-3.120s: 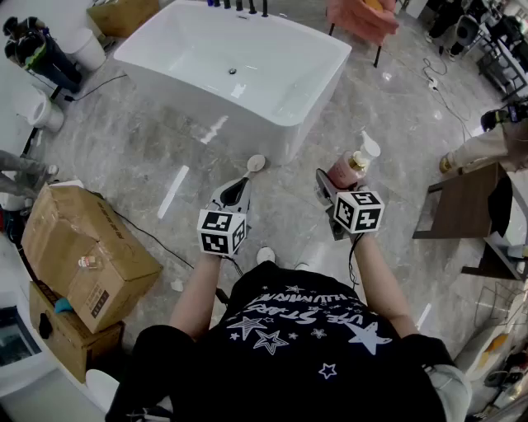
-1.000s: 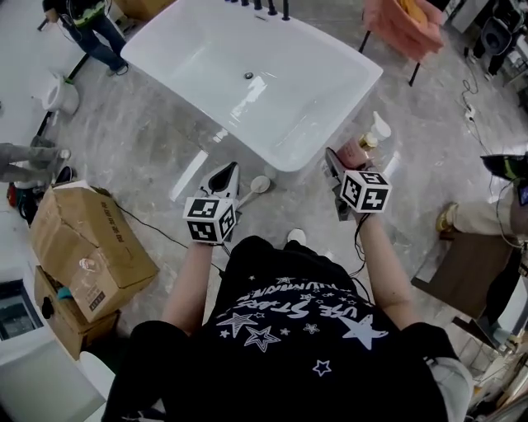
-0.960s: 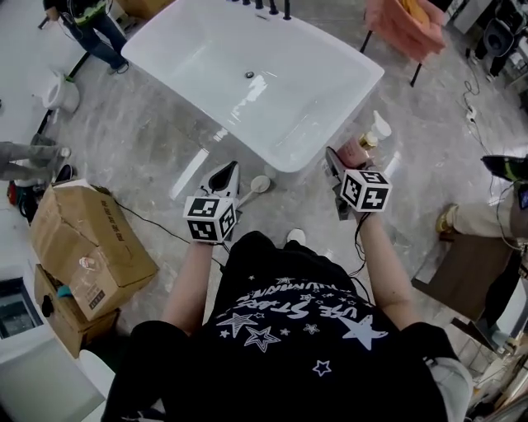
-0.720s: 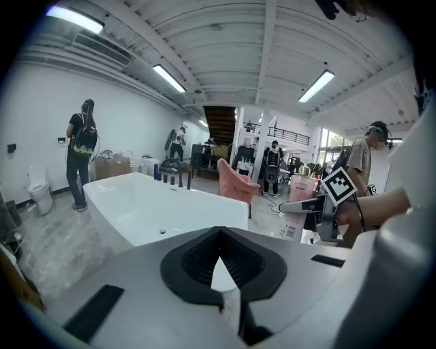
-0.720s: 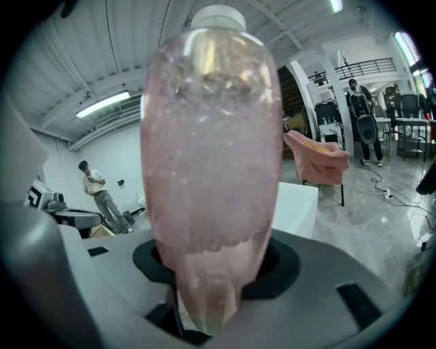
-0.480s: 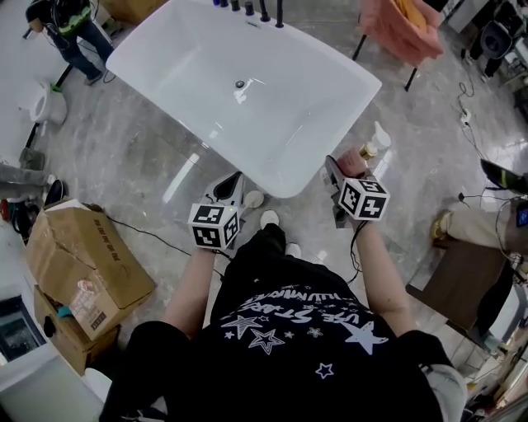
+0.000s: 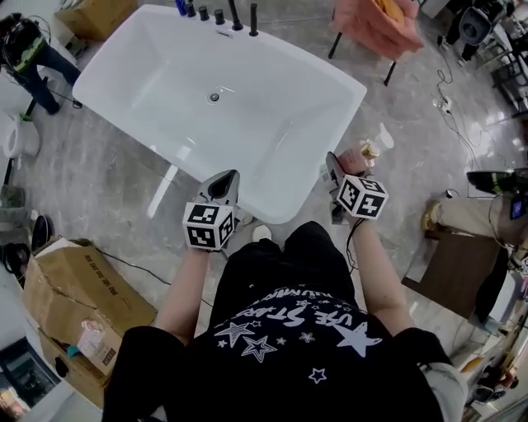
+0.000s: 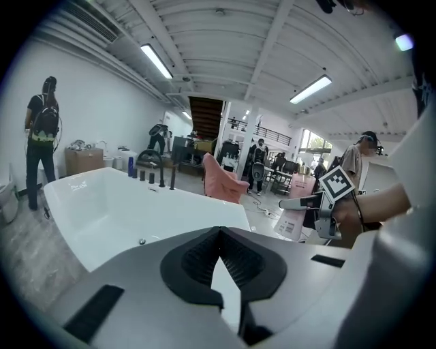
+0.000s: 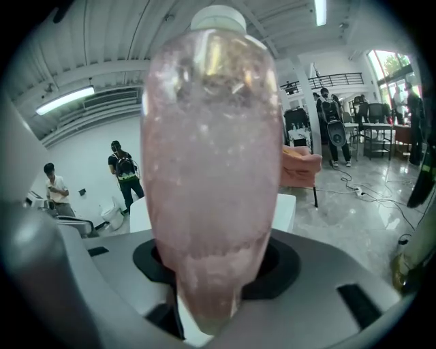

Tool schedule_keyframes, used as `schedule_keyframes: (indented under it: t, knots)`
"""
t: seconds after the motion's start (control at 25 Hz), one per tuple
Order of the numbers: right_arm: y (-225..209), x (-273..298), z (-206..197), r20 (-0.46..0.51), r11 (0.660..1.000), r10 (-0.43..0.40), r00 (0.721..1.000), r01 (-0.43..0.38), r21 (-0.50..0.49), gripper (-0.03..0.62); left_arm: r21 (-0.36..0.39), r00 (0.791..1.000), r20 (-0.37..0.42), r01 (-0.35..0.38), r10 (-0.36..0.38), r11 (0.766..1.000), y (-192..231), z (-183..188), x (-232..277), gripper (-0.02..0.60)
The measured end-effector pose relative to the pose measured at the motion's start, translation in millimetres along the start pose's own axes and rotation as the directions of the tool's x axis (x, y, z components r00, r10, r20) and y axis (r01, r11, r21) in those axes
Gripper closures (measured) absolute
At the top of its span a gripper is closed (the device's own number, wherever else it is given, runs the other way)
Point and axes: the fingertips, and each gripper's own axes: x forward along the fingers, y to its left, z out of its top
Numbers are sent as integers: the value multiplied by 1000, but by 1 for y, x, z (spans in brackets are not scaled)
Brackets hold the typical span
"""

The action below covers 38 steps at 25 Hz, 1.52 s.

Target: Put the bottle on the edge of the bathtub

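The white bathtub [image 7: 272,124] fills the upper middle of the head view, its near corner [image 7: 276,216] just ahead of me. A pink bottle [image 7: 360,157] with a white pump top is held in the air to the right of that corner, and my right gripper [image 7: 337,171] is shut on it. In the right gripper view the bottle [image 9: 211,170] stands upright between the jaws and hides the fingertips. My left gripper [image 7: 224,186] hovers over the tub's near rim, shut and empty. The left gripper view shows the tub [image 8: 116,204] and the bottle [image 8: 297,218].
Dark taps [image 7: 219,15] stand on the tub's far rim. A pink chair [image 7: 375,25] is behind the tub at the right. Cardboard boxes [image 7: 78,301] sit on the floor at my left, wooden furniture [image 7: 454,264] at my right. A person [image 7: 29,49] stands far left.
I have come closer to the tub: its near corner now lies right before both grippers. The bottle stays gripped in the right gripper; the left stays shut.
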Motion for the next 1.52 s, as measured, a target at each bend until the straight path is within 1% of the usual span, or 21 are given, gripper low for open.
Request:
schedule_keyframes:
  t: [0.08, 0.2, 0.44, 0.56, 0.68, 0.8, 1.0, 1.16, 1.28, 1.4, 1.52]
  knots:
    - [-8, 10, 4, 1, 1000, -20, 1000, 20, 8, 368, 15, 1000, -7, 15, -14, 1000, 1, 6, 12, 566]
    - [-23, 27, 8, -2, 999, -34, 999, 34, 19, 368, 6, 1000, -11, 29, -29, 1000, 0, 12, 32, 566]
    - [-54, 81, 27, -14, 999, -46, 999, 46, 5, 368, 9, 999, -36, 26, -26, 1000, 6, 34, 88, 566]
    - [-76, 114, 42, -20, 999, -47, 999, 46, -25, 368, 27, 998, -52, 20, -19, 999, 7, 49, 126, 565]
    - [-103, 147, 58, -30, 999, -49, 998, 49, -20, 368, 43, 997, -74, 16, -13, 999, 5, 61, 168, 565]
    - [-127, 180, 69, -42, 999, -44, 998, 43, -14, 368, 38, 995, -103, 19, -15, 999, 3, 70, 210, 565]
    - [-172, 230, 88, -51, 998, -67, 996, 67, -6, 368, 29, 991, -130, 20, -16, 999, -2, 85, 273, 566]
    - [-206, 266, 107, -36, 996, -84, 996, 84, 8, 368, 32, 986, -165, 34, -28, 999, -7, 90, 315, 565]
    - [-229, 289, 119, -18, 995, -98, 995, 98, 24, 368, 19, 981, -188, 40, -36, 999, -8, 92, 341, 566]
    - [-253, 312, 130, -2, 992, -119, 993, 119, 39, 368, 7, 980, -193, 42, -40, 999, -8, 98, 367, 566]
    - [-273, 332, 139, 17, 989, -141, 990, 140, 48, 368, 12, 980, -195, 45, -42, 999, -8, 104, 391, 566]
